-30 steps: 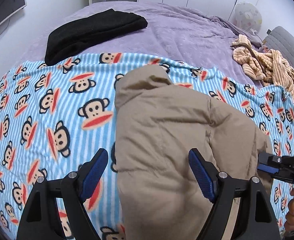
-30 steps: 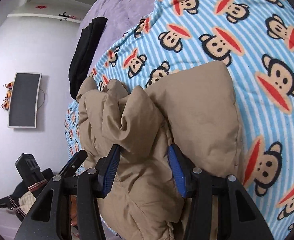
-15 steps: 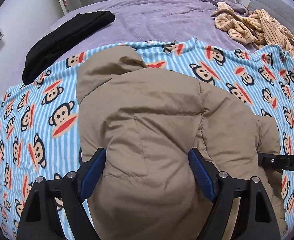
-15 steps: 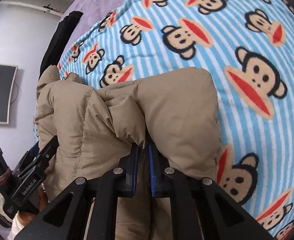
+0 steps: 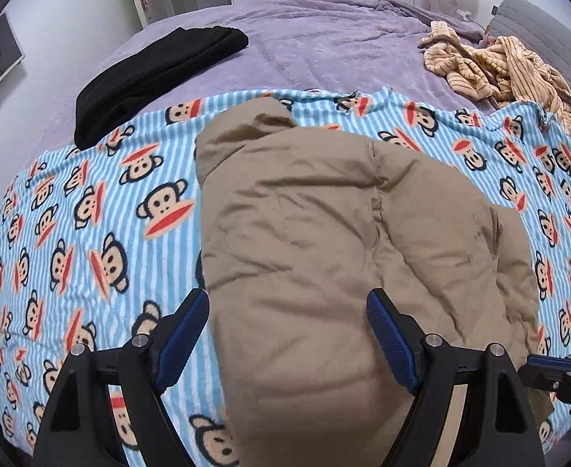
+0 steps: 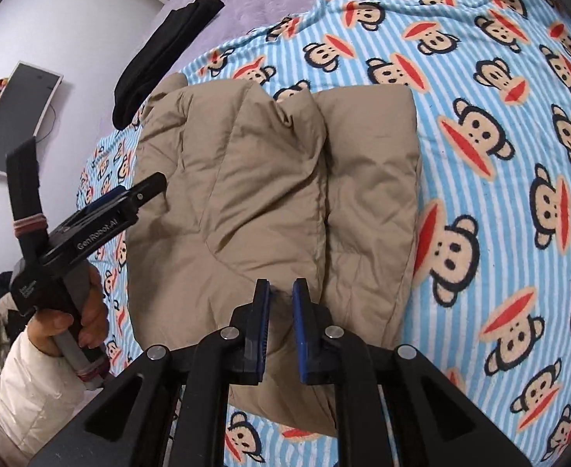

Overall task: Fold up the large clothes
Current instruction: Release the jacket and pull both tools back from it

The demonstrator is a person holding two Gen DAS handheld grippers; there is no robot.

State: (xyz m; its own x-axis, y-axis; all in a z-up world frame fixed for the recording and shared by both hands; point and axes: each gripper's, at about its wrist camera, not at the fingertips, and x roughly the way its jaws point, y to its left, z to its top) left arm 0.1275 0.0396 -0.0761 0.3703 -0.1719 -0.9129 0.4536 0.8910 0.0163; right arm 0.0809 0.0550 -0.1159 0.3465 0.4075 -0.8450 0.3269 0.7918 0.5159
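Note:
A tan puffy jacket (image 5: pixel 324 257) lies folded into a bundle on a blue striped monkey-print blanket (image 5: pixel 102 233); it also shows in the right wrist view (image 6: pixel 270 194). My left gripper (image 5: pixel 287 334) is open, its blue pads on either side of the jacket's near end. My right gripper (image 6: pixel 280 303) is nearly closed, pinching a fold of jacket fabric at the near edge. The left gripper (image 6: pixel 130 198) shows at the jacket's left side in the right wrist view.
A folded black garment (image 5: pixel 157 74) lies on the purple bedspread (image 5: pixel 324 46) at the back left. A striped tan garment (image 5: pixel 499 66) is heaped at the back right. A monitor (image 6: pixel 17 116) hangs on the left wall.
My right gripper went from open around the jacket fold to pinched on it. The left gripper stayed open and drew back slightly; the jacket now lies flatter.

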